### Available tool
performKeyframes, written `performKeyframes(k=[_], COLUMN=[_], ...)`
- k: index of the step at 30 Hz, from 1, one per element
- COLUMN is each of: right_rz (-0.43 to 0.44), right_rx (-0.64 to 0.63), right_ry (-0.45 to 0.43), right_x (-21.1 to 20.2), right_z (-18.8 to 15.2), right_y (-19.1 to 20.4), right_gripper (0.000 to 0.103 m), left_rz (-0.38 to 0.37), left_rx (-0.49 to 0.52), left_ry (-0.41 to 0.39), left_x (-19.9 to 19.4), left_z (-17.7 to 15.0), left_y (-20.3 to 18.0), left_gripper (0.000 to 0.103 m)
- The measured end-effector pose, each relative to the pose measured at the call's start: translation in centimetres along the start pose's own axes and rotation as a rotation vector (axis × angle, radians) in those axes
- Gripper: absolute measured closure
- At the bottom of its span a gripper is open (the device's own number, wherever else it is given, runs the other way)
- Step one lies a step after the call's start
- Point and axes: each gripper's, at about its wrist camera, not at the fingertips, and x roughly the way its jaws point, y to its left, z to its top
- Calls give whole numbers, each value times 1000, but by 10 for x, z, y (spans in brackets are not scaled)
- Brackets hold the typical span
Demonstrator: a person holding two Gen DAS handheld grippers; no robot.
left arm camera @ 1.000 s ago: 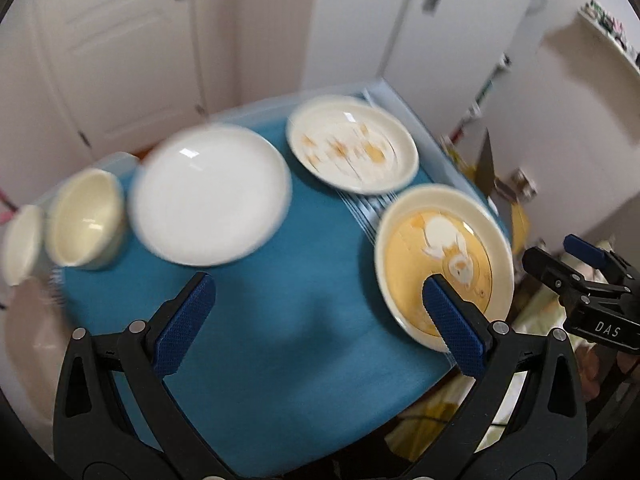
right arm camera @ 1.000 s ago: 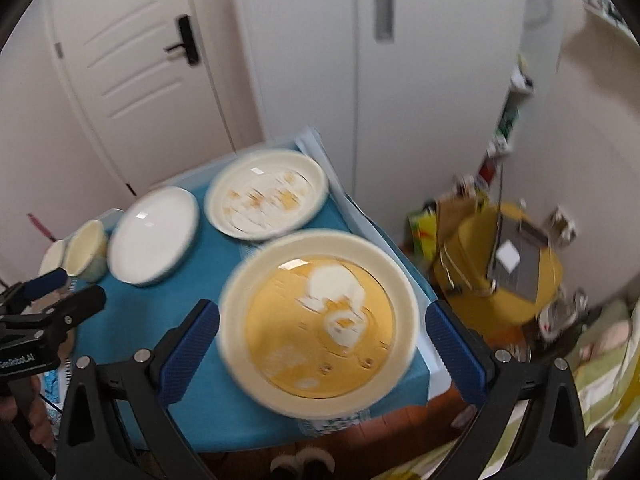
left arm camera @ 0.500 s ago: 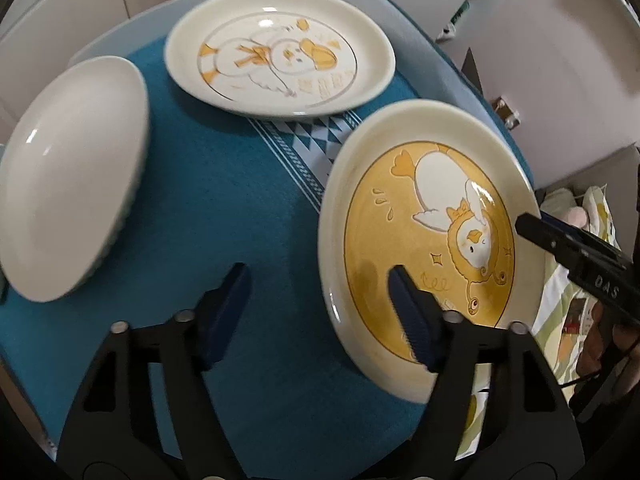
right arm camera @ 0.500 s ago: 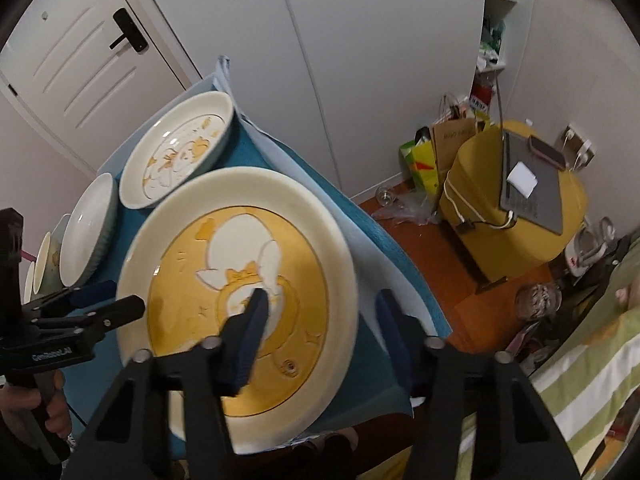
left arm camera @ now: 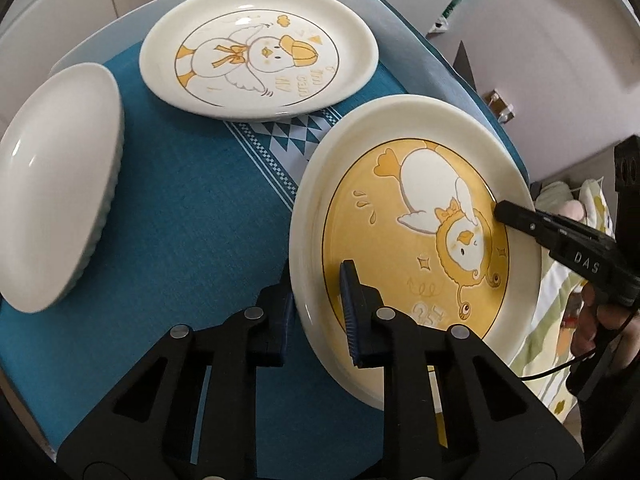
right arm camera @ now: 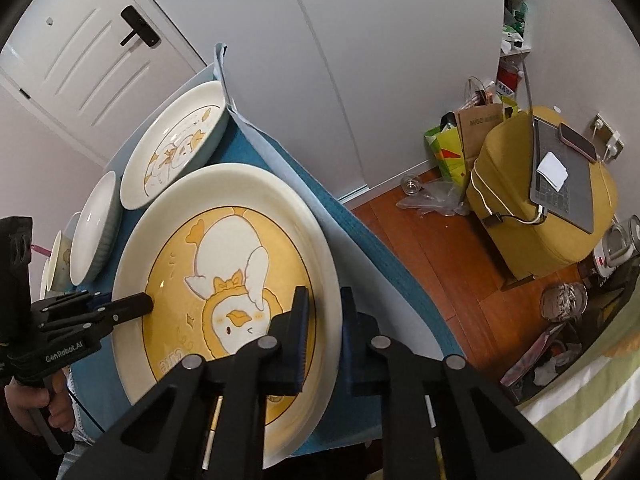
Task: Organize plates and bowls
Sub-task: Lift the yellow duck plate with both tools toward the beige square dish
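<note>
A large cream plate with a yellow duck picture (left arm camera: 400, 216) (right arm camera: 224, 248) lies at the near right of the blue tablecloth (left arm camera: 192, 208). My left gripper (left arm camera: 318, 300) straddles its left rim, one pad under the rim and one on the yellow face. Its jaws are closing on that rim. My right gripper (right arm camera: 324, 316) is shut on the opposite rim; its tip (left arm camera: 504, 212) reaches in from the right. Behind sits a white plate with a duck drawing (left arm camera: 260, 48) (right arm camera: 176, 144). A plain white ribbed dish (left arm camera: 52, 184) (right arm camera: 96, 228) lies at the left.
Cream bowls (right arm camera: 60, 256) stand beyond the white dish at the table's far left. The table edge drops off right of the yellow plate. On the wooden floor are a yellow pouffe (right arm camera: 532, 216) bearing a laptop, bags and glass jars. A white door (right arm camera: 80, 60) stands behind.
Both grippers have come down onto the yellow plate from either side. Their jaws went from wide open to closed on its opposite rims.
</note>
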Motion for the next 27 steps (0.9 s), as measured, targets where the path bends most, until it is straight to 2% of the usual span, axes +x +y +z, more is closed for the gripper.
performKeyframes(k=[10, 17, 21, 27], right_rz=[8, 21, 43, 99], right_rx=[-34, -85, -134, -247], right_ry=[-11, -25, -35, -32], right_x=[-6, -14, -26, -35], right_z=[0, 3, 8, 10], right_y=[1, 15, 34, 83], right_gripper=[90, 89, 89, 90], left_rz=[23, 35, 49, 99], left_rx=[-4, -47, -93, -207], left_ry=[-49, -80, -114, -180], left_x=[-17, -41, -64, -100], left_z=[-10, -19, -28, -67], left_y=[-5, 2, 10, 41], left_gripper=[85, 85, 85, 85])
